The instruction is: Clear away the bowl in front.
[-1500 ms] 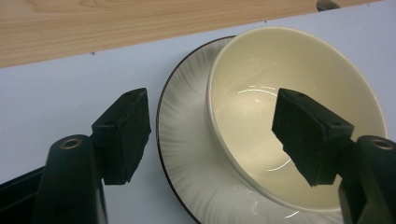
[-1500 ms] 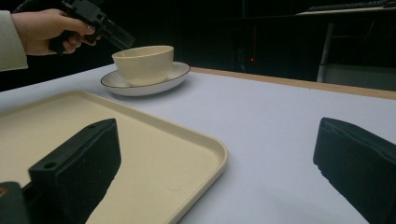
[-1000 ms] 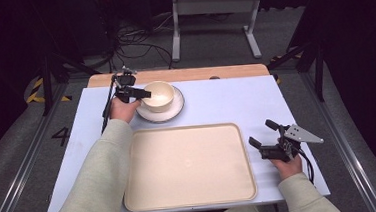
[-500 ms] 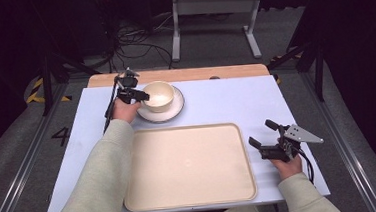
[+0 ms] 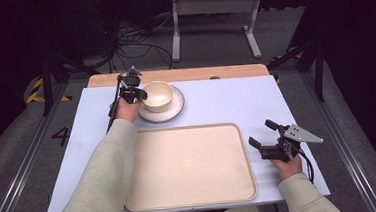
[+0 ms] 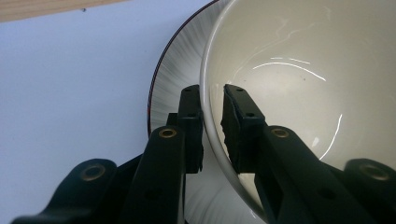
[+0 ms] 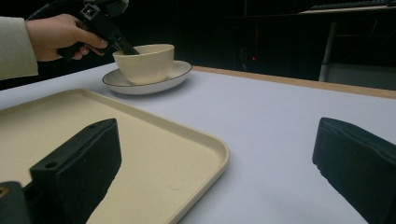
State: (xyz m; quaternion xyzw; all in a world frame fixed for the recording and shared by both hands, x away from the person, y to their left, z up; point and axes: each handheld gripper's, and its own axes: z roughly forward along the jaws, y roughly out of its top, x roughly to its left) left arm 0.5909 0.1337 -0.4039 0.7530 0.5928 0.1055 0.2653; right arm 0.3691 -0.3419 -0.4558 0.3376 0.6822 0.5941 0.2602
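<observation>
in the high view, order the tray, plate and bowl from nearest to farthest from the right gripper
Measured from the right gripper, at the table's right edge:
1. Tray: just to its left, its right rim close beside the jaws.
2. Plate: far across the table toward the back left, its near rim sticking out past the bowl.
3. Bowl: standing on that plate, its rim pinched by the left gripper.

- The table (image 5: 216, 106) is evenly and brightly lit from overhead, while the floor and room beyond its far edge sink into near black.
- Curved white glare streaks cross the inside of the bowl (image 6: 299, 84).
- Shadows are soft and short.
- In the right gripper view, the near black fingers (image 7: 77, 163) are blurred.
- The high view is slightly soft and grainy.
</observation>
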